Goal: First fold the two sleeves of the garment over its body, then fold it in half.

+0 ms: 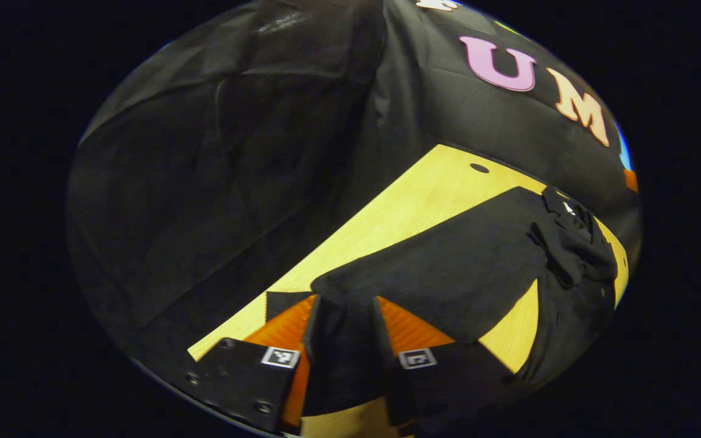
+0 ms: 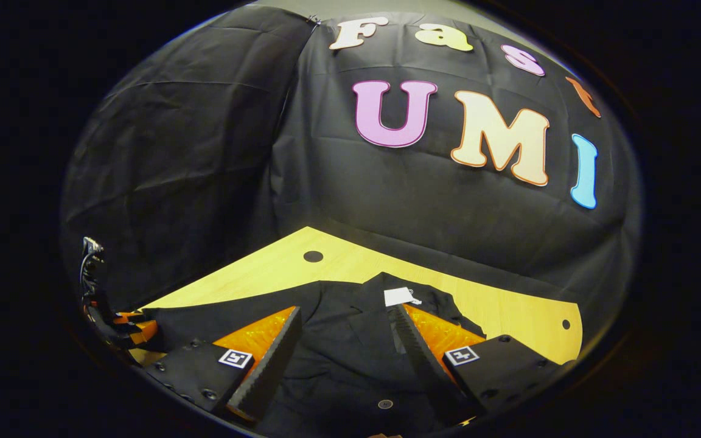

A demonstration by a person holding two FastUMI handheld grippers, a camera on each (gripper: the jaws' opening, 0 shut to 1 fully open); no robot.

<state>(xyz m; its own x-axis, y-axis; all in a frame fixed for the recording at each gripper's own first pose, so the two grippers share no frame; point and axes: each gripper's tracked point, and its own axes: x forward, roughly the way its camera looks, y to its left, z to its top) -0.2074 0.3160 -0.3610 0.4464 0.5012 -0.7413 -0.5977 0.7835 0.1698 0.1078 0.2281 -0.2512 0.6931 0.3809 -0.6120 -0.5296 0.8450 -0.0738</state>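
Left gripper (image 1: 345, 325), left gripper view: fingers closed on a fold of the black cloth garment (image 1: 448, 267), cloth bunched between them. Garment lies flat on the pale wooden table (image 1: 411, 201), reaching toward its far edge; collar end crumpled, detail lost in black. Small white tag (image 1: 568, 208), unreadable.

Right gripper (image 2: 344, 340), right gripper view: fingers spread wide above the garment (image 2: 338, 359); contact unclear. White label (image 2: 400, 296) at the collar, text illegible. Left gripper (image 2: 125, 328) at the table's left edge, partly cut off.
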